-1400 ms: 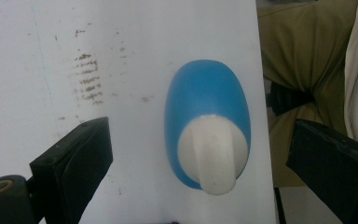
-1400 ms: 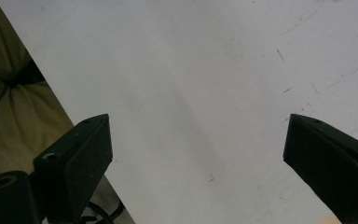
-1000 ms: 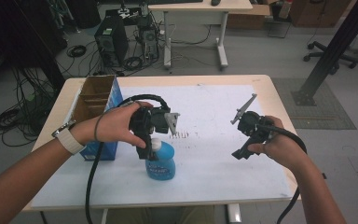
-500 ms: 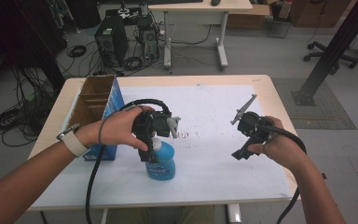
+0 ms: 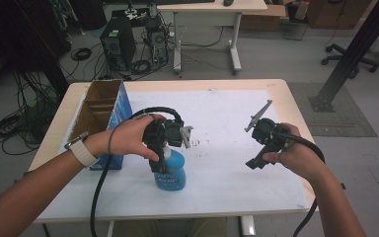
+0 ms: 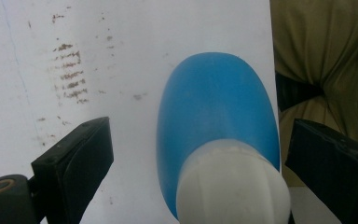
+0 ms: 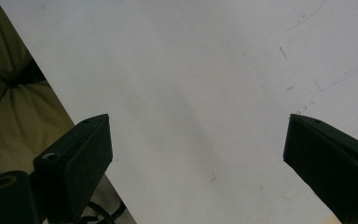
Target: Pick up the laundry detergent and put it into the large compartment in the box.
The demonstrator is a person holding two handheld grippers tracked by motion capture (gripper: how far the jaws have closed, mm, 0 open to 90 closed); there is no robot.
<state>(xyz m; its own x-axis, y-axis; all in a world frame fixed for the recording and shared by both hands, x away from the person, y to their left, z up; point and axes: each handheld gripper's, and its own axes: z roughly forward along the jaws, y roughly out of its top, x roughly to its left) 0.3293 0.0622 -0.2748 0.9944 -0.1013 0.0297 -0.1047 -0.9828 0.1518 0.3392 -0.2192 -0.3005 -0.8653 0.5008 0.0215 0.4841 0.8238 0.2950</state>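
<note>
- Cardboard box (image 5: 98, 111): stands open-topped at the table's left edge, well apart from the work in hand.
- Left gripper (image 5: 160, 153): held directly over the blue bottle (image 5: 170, 170), pointing down. In the left gripper view its jaws stand wide apart, one on each side of the bottle's white cap (image 6: 233, 186), touching neither. This straddling position appears chosen so that closing would take the bottle at its neck.
- Blue bottle: stands upright on the white table (image 5: 227, 118), near the front edge, just right of the box.
- Right gripper (image 5: 261, 143): held above bare table surface, well apart from the bottle. Its jaws are spread with nothing between them. It appears parked clear so as not to obstruct the left-side grasp.
- Judgement: the grasp is not yet made; lowering and closing remain.
</note>
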